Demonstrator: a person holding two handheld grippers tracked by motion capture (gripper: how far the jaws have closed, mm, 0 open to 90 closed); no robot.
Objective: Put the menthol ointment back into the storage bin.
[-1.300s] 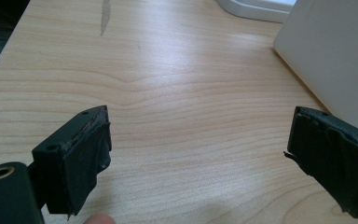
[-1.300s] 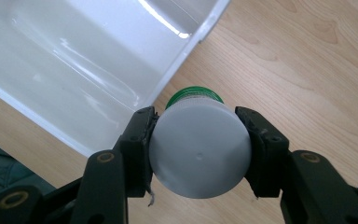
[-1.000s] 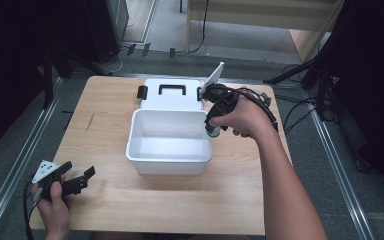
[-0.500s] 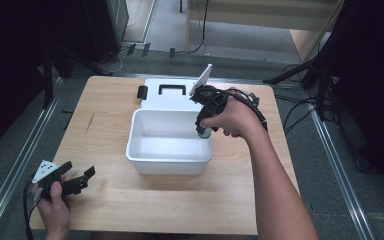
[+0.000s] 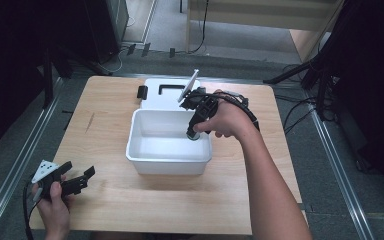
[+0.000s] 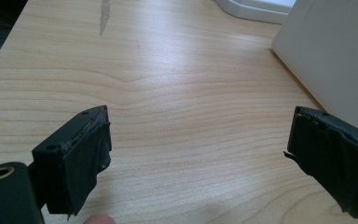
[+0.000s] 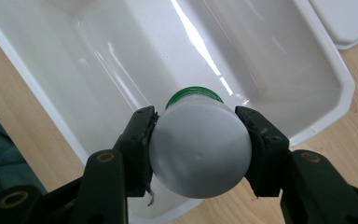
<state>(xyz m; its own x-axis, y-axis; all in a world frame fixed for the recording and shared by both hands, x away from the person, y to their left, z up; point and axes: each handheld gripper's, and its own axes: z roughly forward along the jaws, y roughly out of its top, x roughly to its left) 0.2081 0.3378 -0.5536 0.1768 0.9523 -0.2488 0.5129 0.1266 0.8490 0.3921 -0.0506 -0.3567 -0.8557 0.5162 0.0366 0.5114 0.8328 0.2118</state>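
A white plastic bin (image 5: 170,161) stands in the middle of the wooden table, its lid (image 5: 167,93) lying flat behind it. My right gripper (image 5: 194,131) hangs over the bin's right side, shut on a bottle (image 7: 199,144) with a grey cap and a green band, held above the bin's inside (image 7: 270,70). My left gripper (image 5: 80,181) rests low at the table's near left corner, open, with bare wood between its pads (image 6: 86,161). The bin's wall (image 6: 335,60) shows at the right of the left gripper view.
The table (image 5: 105,120) has bare wood to the left of the bin and along the front. Metal rails (image 5: 25,160) run along the floor on both sides. Cables (image 5: 300,107) trail off the table's right edge.
My right gripper has carried the bottle from the bin's far right corner leftward and down over the bin. The left gripper has stayed where it was.
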